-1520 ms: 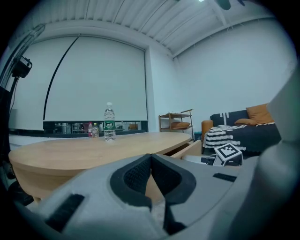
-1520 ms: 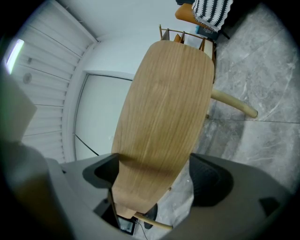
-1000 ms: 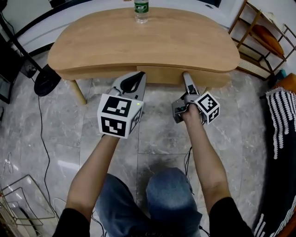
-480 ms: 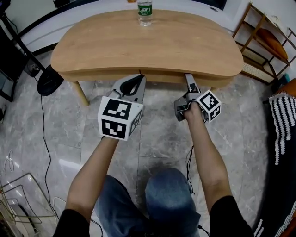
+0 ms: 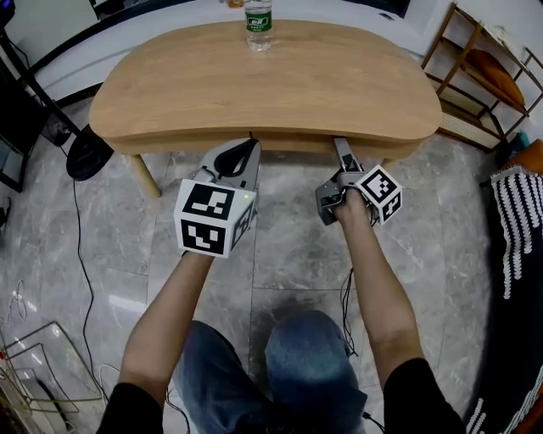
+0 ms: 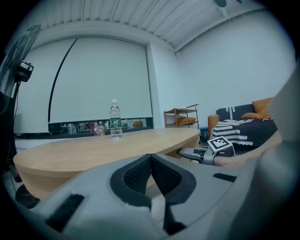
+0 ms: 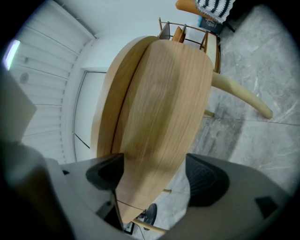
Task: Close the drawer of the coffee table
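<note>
The right claw (image 7: 154, 161) is turned on its side and points level at the front of the bench (image 5: 263, 80). Its jaws stand wide apart and have just been closing a little. The wooden front of the drawer (image 7: 161, 112) fills the gap between them. The jaw on the floor side stands clear of the wood, and I cannot tell whether the other one touches it, so nothing is gripped. From the head view the drawer sits tucked under the bench top straight ahead of this claw, with only a thin strip of its front showing below the near edge. The claw's tip is right at that edge. The left claw (image 6: 150, 157) hangs beside the right one, well apart from it and angled slightly down. Its two dark pads are pressed together with nothing between them. Its tip is close to the same near edge, though I cannot tell if it touches. Far beyond the left claw, at the back rim of the bench, a clear water bottle (image 5: 258, 17) with a green label stands upright. Off to the outer side of the right claw, past the end of the bench, is a wooden rack (image 5: 475, 63). Grey marble floor (image 5: 288, 254) lies under both claws, and the person's knees are below the wrists.
</note>
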`<move>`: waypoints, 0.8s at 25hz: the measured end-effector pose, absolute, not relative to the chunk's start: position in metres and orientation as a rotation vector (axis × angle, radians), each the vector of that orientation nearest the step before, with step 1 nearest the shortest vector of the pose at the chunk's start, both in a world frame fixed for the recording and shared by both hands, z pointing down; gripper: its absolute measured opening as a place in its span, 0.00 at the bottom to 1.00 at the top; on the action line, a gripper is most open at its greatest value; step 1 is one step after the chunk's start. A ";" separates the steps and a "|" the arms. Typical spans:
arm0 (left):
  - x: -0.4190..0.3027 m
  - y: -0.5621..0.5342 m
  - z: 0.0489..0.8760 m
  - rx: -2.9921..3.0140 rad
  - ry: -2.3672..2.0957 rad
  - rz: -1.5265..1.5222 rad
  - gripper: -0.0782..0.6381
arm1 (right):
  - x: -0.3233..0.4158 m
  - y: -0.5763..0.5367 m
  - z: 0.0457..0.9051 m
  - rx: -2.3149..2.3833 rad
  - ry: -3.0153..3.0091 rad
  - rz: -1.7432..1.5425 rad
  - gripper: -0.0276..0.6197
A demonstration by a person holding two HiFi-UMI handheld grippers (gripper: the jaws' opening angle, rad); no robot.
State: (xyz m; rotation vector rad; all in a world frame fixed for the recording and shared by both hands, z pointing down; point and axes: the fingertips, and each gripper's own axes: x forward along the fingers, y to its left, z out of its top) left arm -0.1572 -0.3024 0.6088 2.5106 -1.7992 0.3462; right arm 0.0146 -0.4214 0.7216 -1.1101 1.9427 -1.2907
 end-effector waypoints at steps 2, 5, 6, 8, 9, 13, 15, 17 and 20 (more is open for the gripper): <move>-0.156 -0.302 0.606 2.512 -1.792 0.351 0.12 | 0.017 -0.413 0.720 -1.106 1.953 -1.293 0.65; -0.150 -0.303 0.597 2.516 -1.773 0.348 0.12 | 0.023 -0.398 0.715 -1.122 1.992 -1.295 0.64; -0.147 -0.303 0.593 2.519 -1.763 0.348 0.12 | 0.027 -0.394 0.713 -1.139 2.006 -1.291 0.64; -0.141 -0.302 0.585 2.519 -1.740 0.351 0.12 | 0.034 -0.383 0.706 -1.170 2.030 -1.285 0.62; -0.139 -0.302 0.581 2.515 -1.730 0.355 0.12 | 0.037 -0.378 0.701 -1.179 2.041 -1.286 0.60; -0.132 -0.297 0.557 2.482 -1.682 0.378 0.12 | 0.048 -0.355 0.668 -1.233 2.101 -1.296 0.56; -0.129 -0.292 0.541 2.459 -1.656 0.396 0.12 | 0.054 -0.344 0.644 -1.272 2.145 -1.298 0.53; -0.125 -0.287 0.518 2.446 -1.634 0.418 0.12 | 0.058 -0.335 0.611 -1.303 2.190 -1.282 0.50; -0.126 -0.281 0.474 2.425 -1.617 0.435 0.12 | 0.054 -0.324 0.558 -1.326 2.277 -1.261 0.46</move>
